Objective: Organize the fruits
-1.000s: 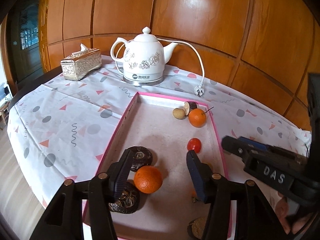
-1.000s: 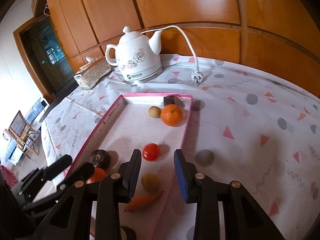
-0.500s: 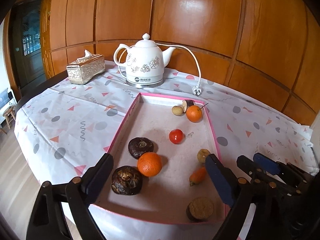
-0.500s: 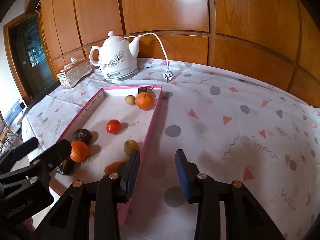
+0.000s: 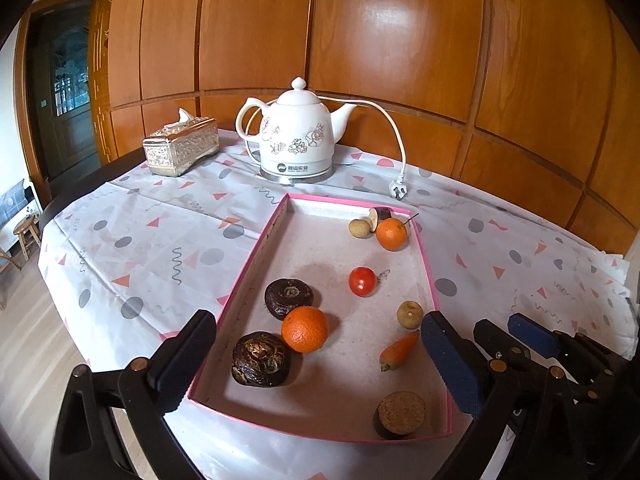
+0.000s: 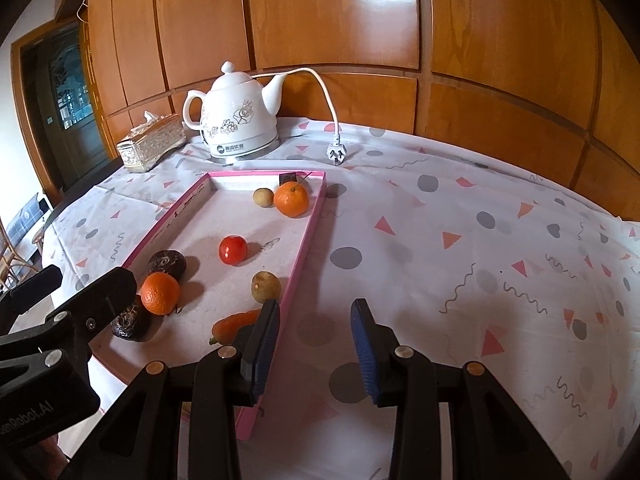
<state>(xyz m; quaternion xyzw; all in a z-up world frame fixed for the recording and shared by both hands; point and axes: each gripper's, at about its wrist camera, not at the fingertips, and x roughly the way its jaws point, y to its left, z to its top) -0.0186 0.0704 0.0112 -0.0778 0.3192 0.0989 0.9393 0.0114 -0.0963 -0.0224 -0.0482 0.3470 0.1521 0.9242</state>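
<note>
A pink-rimmed tray (image 5: 256,280) holds an orange (image 5: 305,329) between two dark round fruits (image 5: 289,298) (image 5: 261,359). Also in it lie a red tomato (image 5: 362,281), a small tan fruit (image 5: 409,313), a little carrot (image 5: 399,350), a brown disc (image 5: 401,414) and a second orange (image 5: 391,233) at the far end. My left gripper (image 5: 318,322) hangs before the tray's near end. Its jaws are opening wide and touch nothing, with the near orange in the gap. My right gripper (image 6: 316,308) is open over the tray's right rim (image 6: 306,236) and the cloth, with no fruit between its pads.
A white kettle (image 5: 296,140) with a loose cord and plug (image 5: 398,190) stands behind the tray, beside a silver tissue box (image 5: 180,146). Patterned tablecloth (image 6: 460,240) spreads to the tray's right. The table edge and floor drop away at left.
The left gripper's jaws spread apart from around the near orange and drew back; the orange stays in the tray. The right gripper swung right, from over the tomato to the tray's rim.
</note>
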